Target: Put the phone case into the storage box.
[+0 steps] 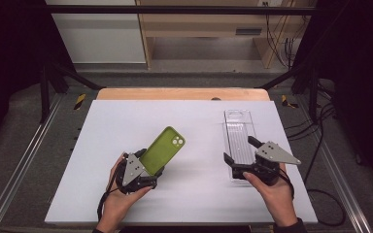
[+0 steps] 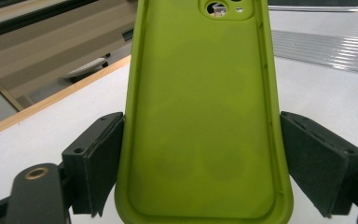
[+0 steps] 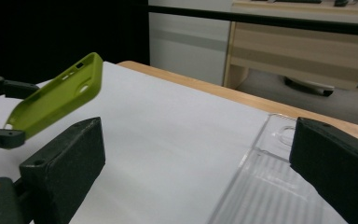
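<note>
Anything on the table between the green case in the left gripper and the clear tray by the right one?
Nothing visible. The green silicone phone case is held tilted above the white table; only bare tabletop lies between it and the clear plastic tray.

Right gripper [image 3: 196, 172]: black jaws spread wide, nothing between. Clear ribbed plastic tray [image 3: 265, 191] flat on white table [image 3: 168, 135], by one jaw. Left of tray, tilted lime-green silicone phone case [image 3: 56, 95], raised.

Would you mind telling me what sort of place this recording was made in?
Probably a lab or workshop data-collection station: a white table framed by black rails, loose cables on the floor, and handheld grippers, the left gripper holding a green phone case.
</note>
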